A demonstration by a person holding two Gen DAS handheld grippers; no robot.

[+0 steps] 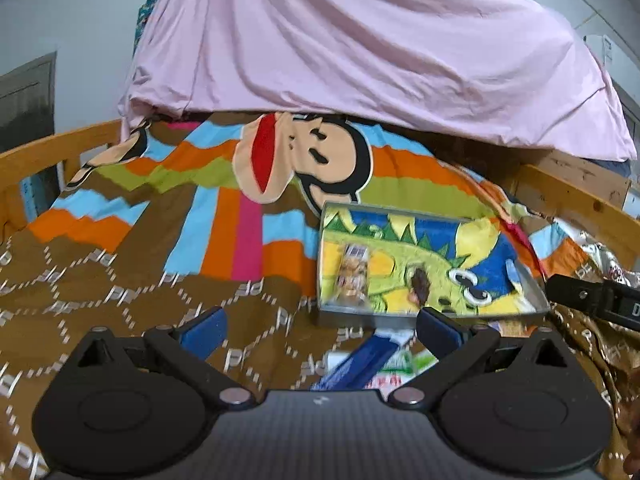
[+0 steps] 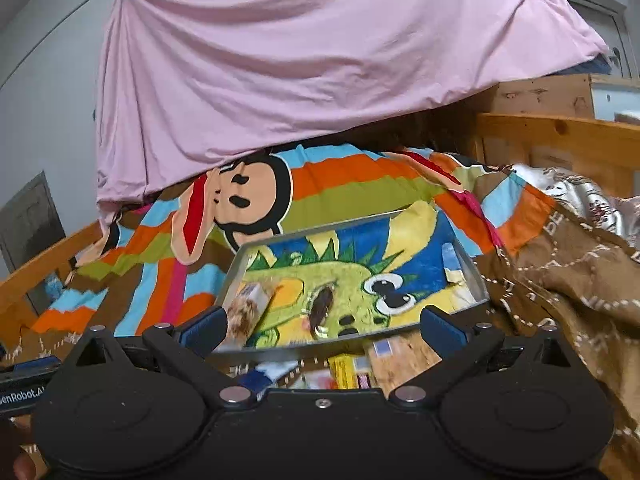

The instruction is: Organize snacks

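A shallow metal tray (image 1: 394,211) (image 2: 320,229) lined with a dinosaur-print towel lies on the bed cover. Inside it are a tan snack packet (image 1: 352,276) (image 2: 245,312) and a small dark wrapped snack (image 1: 420,286) (image 2: 322,308). Several loose packets lie in front of the tray: a blue-and-white one (image 1: 360,364), a green-and-white one (image 1: 400,362) and a yellow one (image 2: 346,374). My left gripper (image 1: 322,332) hovers over these, open and empty. My right gripper (image 2: 322,330) is open and empty too, just short of the tray's near wall.
A patterned brown and striped bed cover (image 1: 120,288) fills the bed. Wooden rails (image 1: 48,152) (image 2: 560,132) border both sides. A pink sheet (image 1: 360,40) hangs across the back. A silver foil bag (image 2: 576,196) lies at the right. The right gripper's body (image 1: 592,300) shows at the left wrist view's edge.
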